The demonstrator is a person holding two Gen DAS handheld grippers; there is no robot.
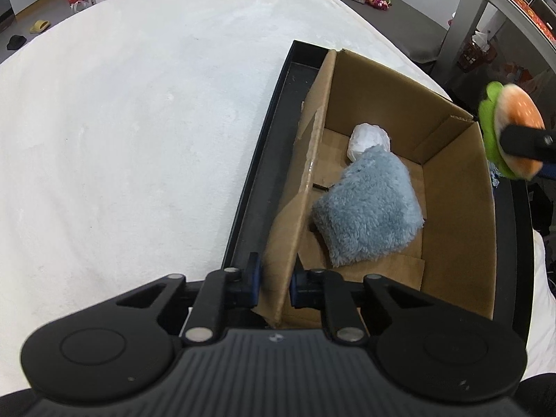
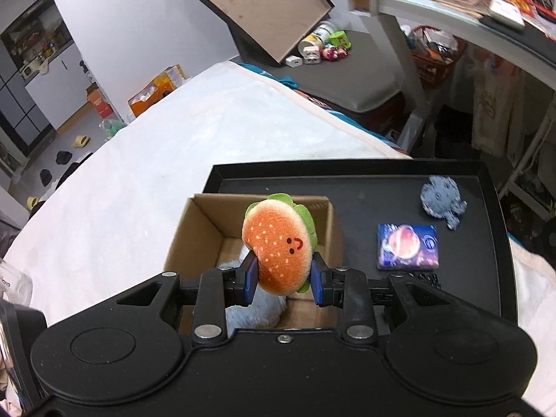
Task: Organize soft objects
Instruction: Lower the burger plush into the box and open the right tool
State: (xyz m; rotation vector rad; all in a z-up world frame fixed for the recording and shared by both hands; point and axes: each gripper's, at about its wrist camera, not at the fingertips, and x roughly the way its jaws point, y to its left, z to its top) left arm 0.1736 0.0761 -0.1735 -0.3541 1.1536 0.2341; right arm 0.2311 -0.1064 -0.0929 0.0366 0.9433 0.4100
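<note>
A brown cardboard box (image 1: 451, 208) stands in a black tray (image 1: 257, 166) on a white bedcover. A fluffy light-blue cloth (image 1: 368, 208) and a crumpled white bag (image 1: 368, 139) lie inside the box. My left gripper (image 1: 276, 281) is shut on the box's near left wall, one pad on each side of the cardboard. My right gripper (image 2: 283, 281) is shut on a plush burger (image 2: 278, 243) with a smiling face and holds it above the box (image 2: 205, 229). In the left wrist view the burger (image 1: 510, 128) hangs past the box's right wall.
On the tray (image 2: 365, 180), right of the box, lie a grey-blue plush (image 2: 443, 201) and a blue square pad with a planet picture (image 2: 408, 246). The white bedcover (image 1: 121, 121) stretches left. A desk (image 2: 434, 3) and floor clutter lie beyond the bed.
</note>
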